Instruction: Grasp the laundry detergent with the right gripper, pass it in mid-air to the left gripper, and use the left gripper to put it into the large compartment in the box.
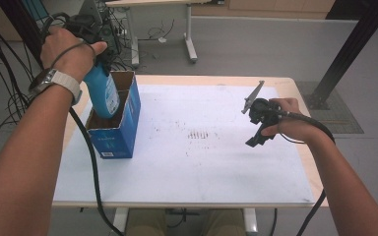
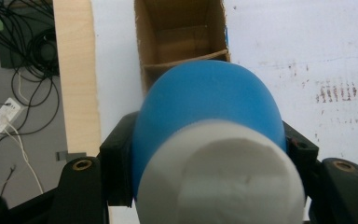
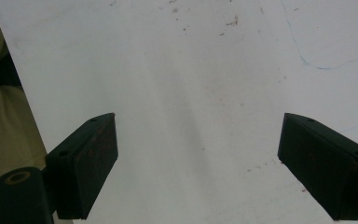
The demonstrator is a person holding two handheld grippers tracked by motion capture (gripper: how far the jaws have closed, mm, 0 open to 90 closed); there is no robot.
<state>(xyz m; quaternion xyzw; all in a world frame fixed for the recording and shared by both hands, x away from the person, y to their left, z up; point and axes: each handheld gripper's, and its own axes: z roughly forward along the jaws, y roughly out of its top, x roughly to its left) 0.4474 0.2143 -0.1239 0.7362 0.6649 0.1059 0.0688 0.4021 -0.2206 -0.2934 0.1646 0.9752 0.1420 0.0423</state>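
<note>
- High view: the left gripper (image 1: 94, 46) grips a blue bottle (image 1: 103, 93) hanging below it, the bottle's lower end inside the open box (image 1: 120, 129). The right gripper (image 1: 258, 132) hovers over the white table (image 1: 202, 162), well apart from the box.
- Left gripper view: both jaws clamp the bottle (image 2: 205, 107); the box (image 2: 182, 42) lies straight ahead.
- Right gripper view: the jaws stand wide apart, bare table (image 3: 196, 84) between them.

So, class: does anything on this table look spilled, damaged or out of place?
Only small things: brownish scuff marks stain the middle of the white table sheet. The blue bottle leans slightly as it enters the blue box.
</note>
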